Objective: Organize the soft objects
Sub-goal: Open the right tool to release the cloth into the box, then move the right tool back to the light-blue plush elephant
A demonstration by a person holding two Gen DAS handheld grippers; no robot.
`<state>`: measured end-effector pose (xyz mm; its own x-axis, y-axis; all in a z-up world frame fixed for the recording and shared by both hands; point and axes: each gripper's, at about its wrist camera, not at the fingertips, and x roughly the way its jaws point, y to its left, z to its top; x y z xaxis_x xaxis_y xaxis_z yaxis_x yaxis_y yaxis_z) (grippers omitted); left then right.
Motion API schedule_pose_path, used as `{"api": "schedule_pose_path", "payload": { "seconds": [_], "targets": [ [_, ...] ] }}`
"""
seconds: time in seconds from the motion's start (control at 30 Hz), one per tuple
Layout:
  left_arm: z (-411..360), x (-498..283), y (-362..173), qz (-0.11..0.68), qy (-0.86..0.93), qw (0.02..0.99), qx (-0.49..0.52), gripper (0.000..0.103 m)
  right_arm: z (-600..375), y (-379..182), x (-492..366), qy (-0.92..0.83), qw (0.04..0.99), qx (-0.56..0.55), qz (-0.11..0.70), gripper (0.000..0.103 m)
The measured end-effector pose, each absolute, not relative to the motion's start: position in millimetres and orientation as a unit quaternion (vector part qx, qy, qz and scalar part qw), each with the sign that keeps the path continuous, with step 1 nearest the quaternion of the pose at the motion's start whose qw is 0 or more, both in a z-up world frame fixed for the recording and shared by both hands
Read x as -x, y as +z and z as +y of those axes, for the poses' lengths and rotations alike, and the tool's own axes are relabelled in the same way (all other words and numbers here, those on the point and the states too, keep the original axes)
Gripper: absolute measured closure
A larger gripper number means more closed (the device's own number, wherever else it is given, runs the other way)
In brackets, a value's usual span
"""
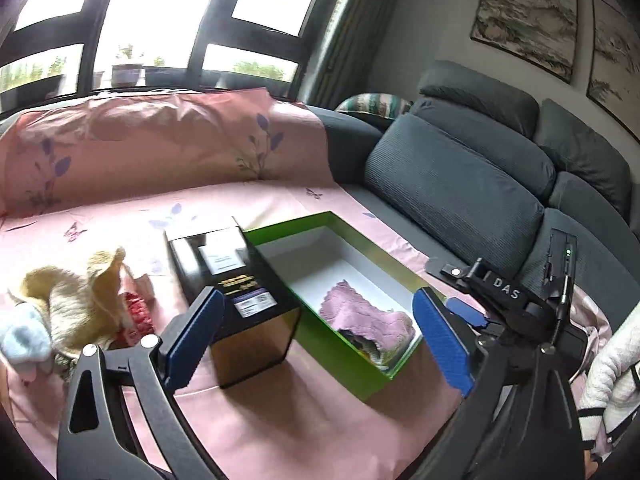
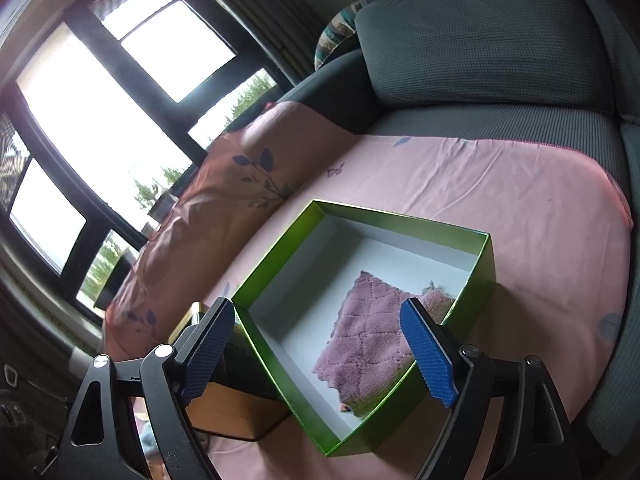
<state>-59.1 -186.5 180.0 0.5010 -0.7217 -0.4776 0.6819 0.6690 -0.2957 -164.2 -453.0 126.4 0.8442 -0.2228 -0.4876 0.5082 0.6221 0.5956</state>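
quilted pink cloth (image 2: 372, 332), glossy green box (image 2: 280, 260)

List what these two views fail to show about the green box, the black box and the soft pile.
- Green box: what lies under the pink cloth stays hidden in both wrist views; only a patterned edge peeks out.
- Black box: label print is too blurred in the left wrist view; in the right wrist view the finger covers most of it.
- Soft pile: motion-blurred, items overlap; barely in the right view.
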Motion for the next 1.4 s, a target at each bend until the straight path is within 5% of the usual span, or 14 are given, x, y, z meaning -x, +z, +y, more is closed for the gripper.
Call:
{"api": "schedule_pose_path", "payload": {
  "seconds": [0.23,0.57,1.4],
  "targets": [
    [-101,65,164,0.275,-0.257,0.926,0.043,0.001,-421,146,153,-0.206,0.906,-0.325,0.177,0.005],
    [11,44,88,0.282,-0.061,0.952,0.102,0.002,-355,162,125,-0.156,0.944,-0.229,0.179,0.004],
    [69,29,77,0.317,-0.008,0.929,0.191,0.002,-224,145,78,0.016,0.973,-0.127,0.190,0.005]
  ]
}}
